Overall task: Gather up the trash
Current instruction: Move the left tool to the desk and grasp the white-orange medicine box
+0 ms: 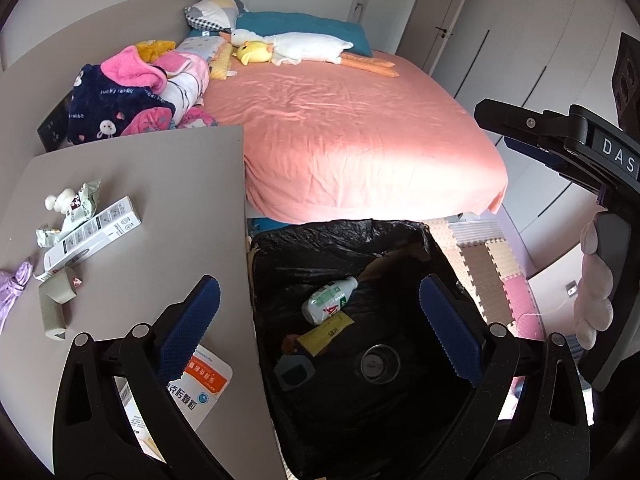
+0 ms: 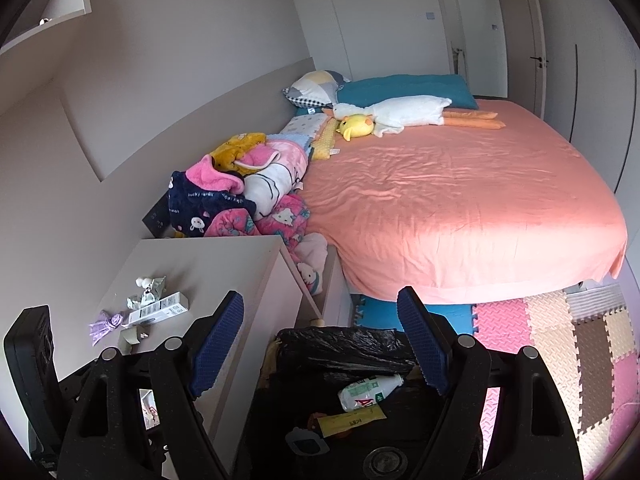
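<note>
A bin lined with a black bag point(image 1: 340, 240) stands on the floor beside a grey bedside table point(image 1: 160, 208). Inside lie a white and green bottle point(image 1: 329, 299), a yellow packet point(image 1: 328, 332) and a clear cup point(image 1: 379, 363). My left gripper point(image 1: 320, 328) is open and empty above the bin. My right gripper point(image 2: 320, 344) is open and empty, higher, over the same bin point(image 2: 340, 346). On the table lie a white box point(image 1: 94, 232), crumpled wrappers point(image 1: 82, 204), a cardboard tube point(image 1: 54, 304) and an orange-and-white packet point(image 1: 200, 380). The right gripper's body point(image 1: 580, 148) shows in the left wrist view.
A bed with a pink sheet point(image 1: 352, 128) fills the room beyond the bin, with folded blankets point(image 1: 132, 92) and plush toys point(image 1: 296, 46) at its head. Foam puzzle mats point(image 2: 560, 344) cover the floor to the right. Wardrobe doors point(image 1: 520, 40) line the far wall.
</note>
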Available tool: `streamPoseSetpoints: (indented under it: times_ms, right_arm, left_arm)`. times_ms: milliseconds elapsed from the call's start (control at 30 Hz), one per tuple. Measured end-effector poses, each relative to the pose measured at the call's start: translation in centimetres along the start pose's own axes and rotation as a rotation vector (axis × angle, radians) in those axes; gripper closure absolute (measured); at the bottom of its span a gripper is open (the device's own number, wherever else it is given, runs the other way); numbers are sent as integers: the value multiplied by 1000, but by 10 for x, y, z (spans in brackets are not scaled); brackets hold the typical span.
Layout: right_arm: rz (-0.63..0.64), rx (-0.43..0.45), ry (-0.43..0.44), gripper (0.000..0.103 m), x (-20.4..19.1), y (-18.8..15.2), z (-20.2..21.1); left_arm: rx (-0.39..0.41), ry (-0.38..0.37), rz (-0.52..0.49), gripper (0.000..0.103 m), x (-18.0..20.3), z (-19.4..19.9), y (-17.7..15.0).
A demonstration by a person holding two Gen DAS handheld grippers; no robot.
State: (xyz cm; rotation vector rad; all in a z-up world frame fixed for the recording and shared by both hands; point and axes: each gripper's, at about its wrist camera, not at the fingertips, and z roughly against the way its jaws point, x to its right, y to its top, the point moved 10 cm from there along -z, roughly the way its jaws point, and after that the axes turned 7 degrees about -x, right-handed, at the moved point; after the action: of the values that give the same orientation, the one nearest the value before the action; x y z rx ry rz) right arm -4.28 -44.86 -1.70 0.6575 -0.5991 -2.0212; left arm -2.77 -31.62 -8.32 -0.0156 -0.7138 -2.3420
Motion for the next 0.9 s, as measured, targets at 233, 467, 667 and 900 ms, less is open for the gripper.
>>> streamPoseSetpoints:
  times_ms: [233,467,667,900]
  right_arm:
    - [27,-28,22,24,-22,-6,-14]
    - [65,-75,51,24,-51,-19,-33]
    - [101,-121,77,24,-75,-34,-49]
    - [134,-165,93,24,-98,-48,-63]
  left_arm:
    - [-10,34,34,6,-25,2,-14]
    - [-26,88,61,6,-56,6,-36]
    - [-60,157,77,6,-86,3,-63]
    - [-129,197,106,6,-116,-14,-95]
